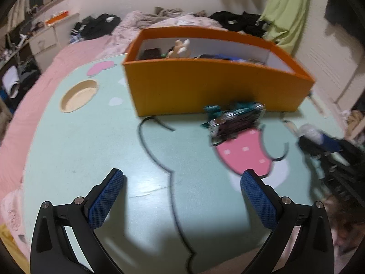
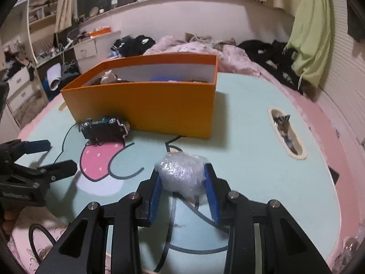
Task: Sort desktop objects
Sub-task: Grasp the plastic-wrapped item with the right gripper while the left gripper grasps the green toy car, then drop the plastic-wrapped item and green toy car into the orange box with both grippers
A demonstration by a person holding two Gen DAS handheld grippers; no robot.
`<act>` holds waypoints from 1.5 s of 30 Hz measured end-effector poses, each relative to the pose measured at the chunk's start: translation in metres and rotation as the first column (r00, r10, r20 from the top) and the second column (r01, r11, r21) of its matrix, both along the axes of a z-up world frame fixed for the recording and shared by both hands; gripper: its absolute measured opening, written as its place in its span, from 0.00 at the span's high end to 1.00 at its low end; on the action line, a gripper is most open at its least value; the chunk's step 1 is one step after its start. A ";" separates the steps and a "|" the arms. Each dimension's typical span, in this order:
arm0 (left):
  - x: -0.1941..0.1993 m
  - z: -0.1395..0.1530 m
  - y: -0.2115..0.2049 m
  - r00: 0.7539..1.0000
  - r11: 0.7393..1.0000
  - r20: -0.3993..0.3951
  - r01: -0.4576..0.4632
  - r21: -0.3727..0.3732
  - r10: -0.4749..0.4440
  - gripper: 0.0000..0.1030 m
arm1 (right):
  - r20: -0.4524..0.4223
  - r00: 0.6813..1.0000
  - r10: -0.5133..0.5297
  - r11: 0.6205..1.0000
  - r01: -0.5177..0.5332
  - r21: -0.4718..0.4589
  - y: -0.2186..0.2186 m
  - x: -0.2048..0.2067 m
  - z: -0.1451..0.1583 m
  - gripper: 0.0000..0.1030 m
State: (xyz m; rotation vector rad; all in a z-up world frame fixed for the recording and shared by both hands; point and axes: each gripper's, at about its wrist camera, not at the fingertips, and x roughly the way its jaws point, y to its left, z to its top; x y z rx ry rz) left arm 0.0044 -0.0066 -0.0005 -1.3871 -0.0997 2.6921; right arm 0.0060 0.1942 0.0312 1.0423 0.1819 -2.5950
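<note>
1. Right gripper point(image 2: 182, 178): the blue pads press on both sides of a bubble-wrap bundle point(image 2: 181, 174); the jaws stand narrow, closed on it. No earlier view is supplied.
2. Bubble-wrap bundle: a clear, crinkled wad, held between the pads above the near middle of the table point(image 2: 251, 137). Whether its underside touches the surface cannot be told.
3. Left gripper point(image 1: 182, 189): the fingers are spread wide with nothing between them, over the near part of the table. From the right wrist view it sits at the left edge.
4. Orange box point(image 2: 146, 105): open-topped, white inside, standing toward the far edge of the table. It holds several items, among them a pale soft toy point(image 1: 180, 48); the rest are too dim to name.
5. Toy car point(image 2: 105, 129): teal, tipped on its side with the underside showing, just beside the front wall of the orange box.
6. Table: pale green with a cartoon print, a round recess point(image 1: 78, 96) near its left edge and an oblong slot point(image 2: 287, 134) near its right edge.
</note>
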 end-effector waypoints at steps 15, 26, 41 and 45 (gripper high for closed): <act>-0.061 0.008 0.034 0.992 0.994 0.065 -0.105 0.019 0.104 0.31 | -0.014 1.000 0.000 1.000 0.001 0.004 -0.002 0.002 -0.003 0.66; -0.026 0.011 0.021 0.999 0.993 -0.002 0.033 0.115 -0.033 0.78 | -0.015 1.000 0.000 1.000 0.000 0.004 -0.001 0.003 -0.004 0.66; 0.013 0.034 -0.002 0.989 0.968 -0.102 0.126 0.217 -0.106 0.80 | -0.017 1.000 0.026 0.997 -0.028 -0.071 -0.003 0.000 0.016 0.66; 0.004 0.055 -0.008 0.987 0.958 -0.130 0.127 0.259 -0.096 0.80 | -0.049 0.997 0.057 0.993 -0.062 -0.098 -0.014 -0.007 0.042 0.66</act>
